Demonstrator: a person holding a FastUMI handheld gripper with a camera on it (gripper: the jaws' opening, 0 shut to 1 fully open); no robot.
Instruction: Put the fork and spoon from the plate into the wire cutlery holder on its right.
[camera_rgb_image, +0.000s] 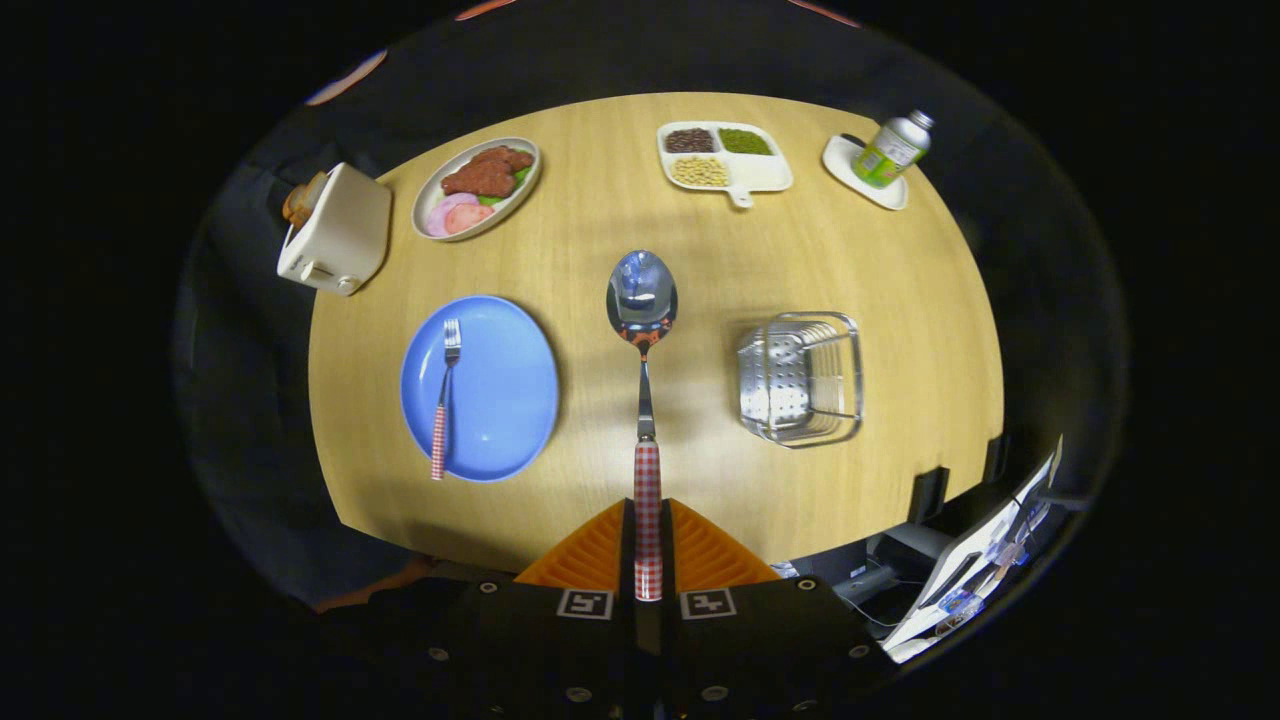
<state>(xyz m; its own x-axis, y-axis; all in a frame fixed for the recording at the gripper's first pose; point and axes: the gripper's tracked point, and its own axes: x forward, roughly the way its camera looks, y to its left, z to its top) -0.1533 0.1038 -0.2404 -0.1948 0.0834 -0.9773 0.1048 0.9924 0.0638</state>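
Clamping fingers (648, 545) on the checked handle of the stiff, light, slippery-looking steel spoon (642, 300), bowl pointing well ahead, wire cutlery holder (802, 378) ahead-right.

A white toaster (335, 228) sits at the table's (600, 240) far left edge. Along the far edge are a food dish (478, 186), a bean tray (722, 157) and a bottle (893, 149) on a small plate (858, 175).

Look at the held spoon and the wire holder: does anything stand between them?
Nothing visible does. The fingers are shut on the spoon by its handle, held above bare table. The holder stands to its right with open table between. The fork lies on the plate, on the far side.
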